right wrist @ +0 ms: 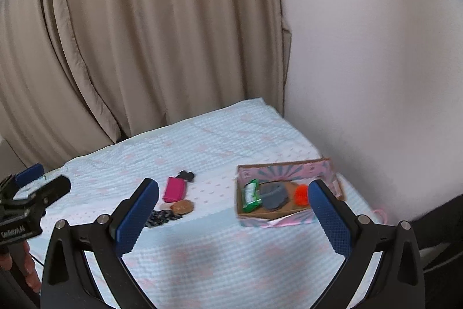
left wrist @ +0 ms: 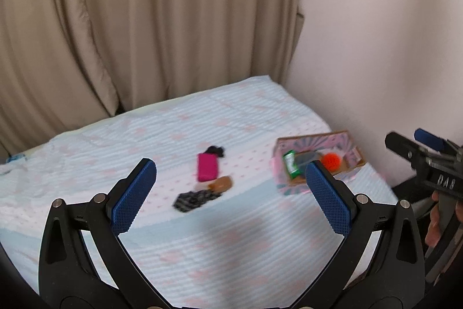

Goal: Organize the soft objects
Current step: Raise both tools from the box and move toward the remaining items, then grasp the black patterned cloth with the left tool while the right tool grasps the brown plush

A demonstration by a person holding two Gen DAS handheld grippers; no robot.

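Both grippers, left gripper (left wrist: 231, 193) and right gripper (right wrist: 233, 215), are hovering with fingers spread and empty; pink pouch (left wrist: 207, 166) is lying mid-frame, lengthwise away, left of the box (right wrist: 289, 219).

Only "DAS" reads — on the right claw (left wrist: 428, 144) body.

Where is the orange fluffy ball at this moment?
The orange fluffy ball lies inside the pink cardboard box, at its right end beside the grey cloth, in both views.
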